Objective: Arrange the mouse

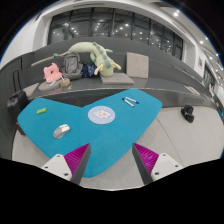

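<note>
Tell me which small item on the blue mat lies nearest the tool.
The grey mouse, just ahead of the tool's open left finger. The green item and the one near the mat's far edge lie farther off.

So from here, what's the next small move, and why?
Probably steer left and forward toward the mouse. The gripper is open and holds nothing, and the mouse lies on the teal mat ahead of the left finger, not between the fingers.
</note>
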{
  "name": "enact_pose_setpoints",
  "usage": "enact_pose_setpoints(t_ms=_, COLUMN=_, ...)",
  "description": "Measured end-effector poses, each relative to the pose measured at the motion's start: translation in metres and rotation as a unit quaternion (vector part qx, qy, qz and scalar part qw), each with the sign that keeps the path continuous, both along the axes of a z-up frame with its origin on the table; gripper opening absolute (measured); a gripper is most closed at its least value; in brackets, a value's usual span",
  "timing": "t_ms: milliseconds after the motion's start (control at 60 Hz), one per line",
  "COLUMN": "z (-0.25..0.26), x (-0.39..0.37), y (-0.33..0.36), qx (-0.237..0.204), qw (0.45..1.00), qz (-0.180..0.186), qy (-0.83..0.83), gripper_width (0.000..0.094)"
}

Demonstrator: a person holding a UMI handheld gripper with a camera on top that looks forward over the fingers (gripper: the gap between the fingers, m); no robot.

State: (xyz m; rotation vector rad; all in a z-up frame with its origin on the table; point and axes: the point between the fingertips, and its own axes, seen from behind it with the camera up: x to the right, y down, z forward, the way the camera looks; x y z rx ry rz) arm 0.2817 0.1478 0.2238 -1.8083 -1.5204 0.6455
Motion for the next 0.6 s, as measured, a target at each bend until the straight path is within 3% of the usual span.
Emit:
enact_pose_setpoints(t_ms=250, z=-0.010, x=-0.012, y=-0.027, qx=-0.007, qw=1.000, qz=0.014, qy=0.027, gripper_width=0.0856)
enact_pose_setpoints(t_ms=600, z=-0.044, x=-0.036, y=-0.151, qx=-0.023, qw=0.995, qz=0.066, qy=0.066, gripper_width=0.0855)
